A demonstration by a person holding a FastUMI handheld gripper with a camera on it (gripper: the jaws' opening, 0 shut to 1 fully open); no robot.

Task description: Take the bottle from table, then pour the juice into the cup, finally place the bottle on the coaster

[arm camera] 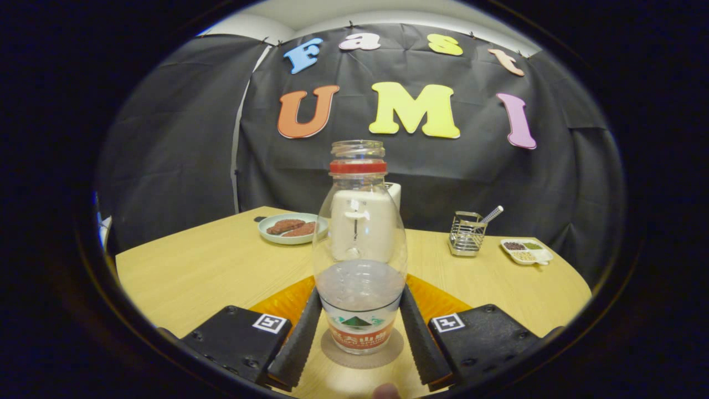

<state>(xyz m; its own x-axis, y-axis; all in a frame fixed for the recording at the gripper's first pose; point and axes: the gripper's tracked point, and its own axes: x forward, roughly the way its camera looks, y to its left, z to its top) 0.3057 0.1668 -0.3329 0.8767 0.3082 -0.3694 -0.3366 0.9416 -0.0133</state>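
Your tongs [359, 324] have their two fingers [296, 346] laid against the opposite sides of the clear plastic bottle with the red neck ring and no cap [359, 249], low down at its labelled band. The pads look to be touching the walls, so I take it as a grasp, though how hard you are pressing cannot be told.

The bottle stands upright between the fingers on a thin round brownish coaster [338, 357], which lies on the pale wooden table [194, 271]. An orange mat [282, 302] shows just beyond the fingers on both sides.

Expect the bottle to be light. Only a shallow amount of pale liquid seems to remain, its level just above the label, so most of the pouring looks done and the bottle is already where the task wants it.

The thin walls will flex if you squeeze, and the smooth plastic can slip. The lower band, where you are now, is the stiffest and widest place to hold. With the mouth open, keep it upright.

Its shape is bulbous, narrowing to a threaded neck. Seen through the glassy body beyond the fingers is a white boxy thing [363, 224]. I judge that opening gently and backing straight away would avoid tipping the bottle.
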